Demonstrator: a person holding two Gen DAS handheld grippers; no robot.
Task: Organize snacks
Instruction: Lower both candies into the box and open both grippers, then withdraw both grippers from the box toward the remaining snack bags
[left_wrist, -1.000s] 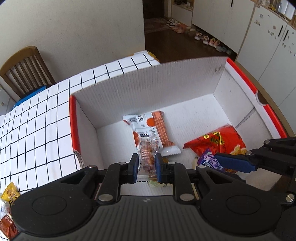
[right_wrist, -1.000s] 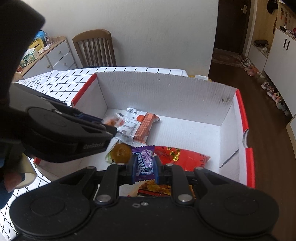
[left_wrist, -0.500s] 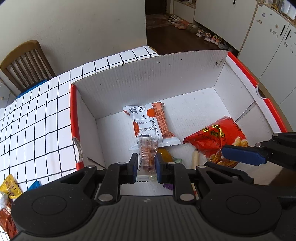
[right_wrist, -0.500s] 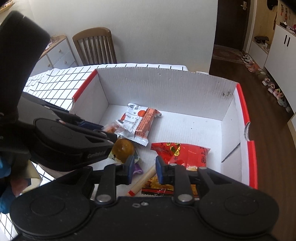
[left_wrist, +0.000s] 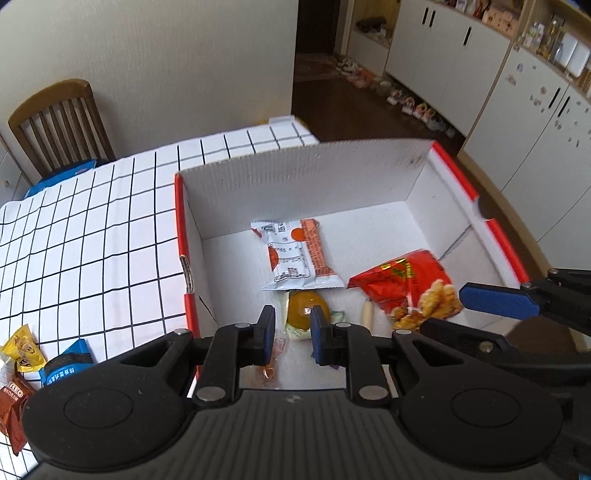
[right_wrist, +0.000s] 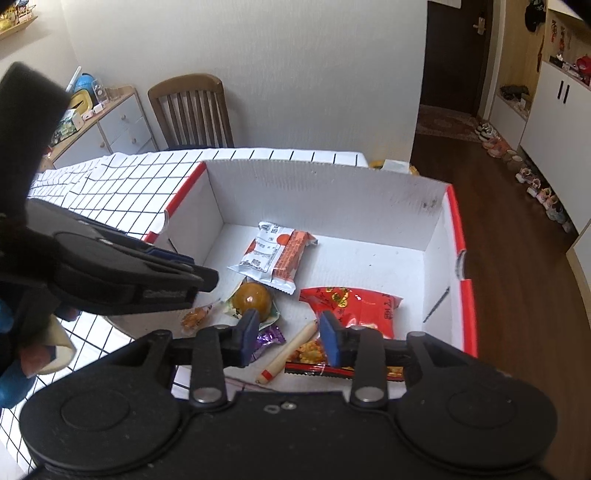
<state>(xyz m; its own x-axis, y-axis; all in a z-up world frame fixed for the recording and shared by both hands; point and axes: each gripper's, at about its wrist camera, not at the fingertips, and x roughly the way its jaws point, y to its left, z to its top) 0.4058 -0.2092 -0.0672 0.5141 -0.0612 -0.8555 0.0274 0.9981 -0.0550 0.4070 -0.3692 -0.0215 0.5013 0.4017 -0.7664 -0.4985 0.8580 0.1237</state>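
The white cardboard box with a red rim (left_wrist: 180, 221) holds a white-and-orange packet (left_wrist: 295, 254), a red crisp bag (left_wrist: 406, 284), a round orange snack (left_wrist: 304, 312) and a pale sausage stick (right_wrist: 291, 350). My left gripper (left_wrist: 293, 332) hovers over the box's near left corner, jaws nearly together with nothing between them. The small clear-wrapped orange snack (right_wrist: 195, 317) lies below its tips. My right gripper (right_wrist: 290, 336) hangs over the near middle. Its jaws are opening and grip nothing. The purple candy (right_wrist: 271, 338) lies on the floor under its left finger.
The box stands on a table with a black-and-white checked cloth (left_wrist: 92, 240). Loose snack packets (left_wrist: 26, 354) lie on the cloth at the near left. A wooden chair (left_wrist: 59, 122) stands behind the table, and a drawer unit (right_wrist: 110, 125) is against the wall.
The right jaws spread and let the purple candy drop into the box. The clear-wrapped snack left the left jaws and lies on the box floor. Both grippers have risen.
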